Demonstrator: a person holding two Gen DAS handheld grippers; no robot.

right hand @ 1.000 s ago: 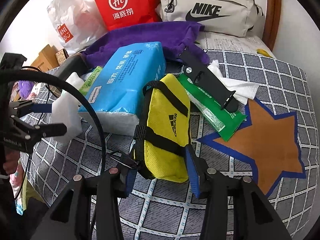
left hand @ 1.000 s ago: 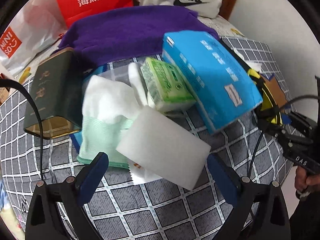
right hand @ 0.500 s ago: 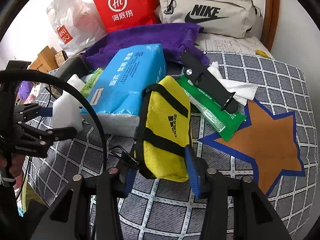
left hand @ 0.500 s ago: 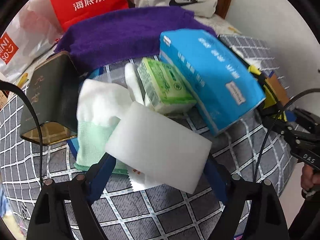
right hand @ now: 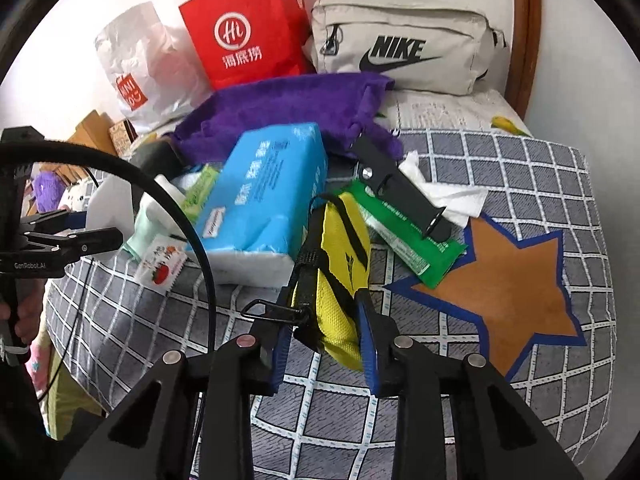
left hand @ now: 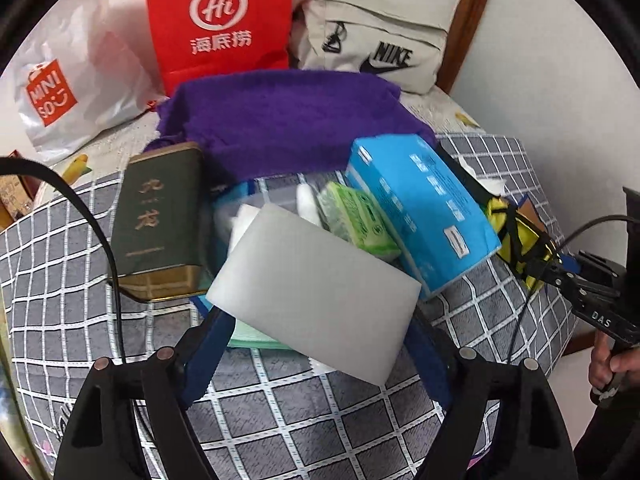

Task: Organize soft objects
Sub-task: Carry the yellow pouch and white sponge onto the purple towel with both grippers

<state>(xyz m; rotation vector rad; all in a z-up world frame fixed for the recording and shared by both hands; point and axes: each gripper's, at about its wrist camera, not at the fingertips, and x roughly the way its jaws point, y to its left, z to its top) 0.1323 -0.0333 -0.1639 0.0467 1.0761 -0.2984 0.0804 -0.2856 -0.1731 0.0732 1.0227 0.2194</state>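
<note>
One white rectangular foam sponge [left hand: 316, 292] is clamped between the blue pads of the left gripper [left hand: 320, 344], held tilted above the grey checked blanket [left hand: 280, 412]. One yellow fabric pouch with black straps [right hand: 340, 272] stands on edge, pinched by the right gripper [right hand: 325, 344], beside one blue tissue pack [right hand: 268, 204].

Soft cloth, glossy wrappers and matt foam on a checked fabric bed cover

The white rectangular foam sponge [left hand: 316, 292] looks matt and smooth; the blue plastic-wrapped tissue pack [right hand: 266, 200] shines, as does the green plastic sachet [right hand: 416, 246]. The purple towel [left hand: 288, 124] is fuzzy; the yellow woven-fabric pouch [right hand: 340, 280] looks coarse. The red paper bag [right hand: 248, 28] is matt; the dark green tin box [left hand: 160, 216] has a gold metallic edge.
</note>
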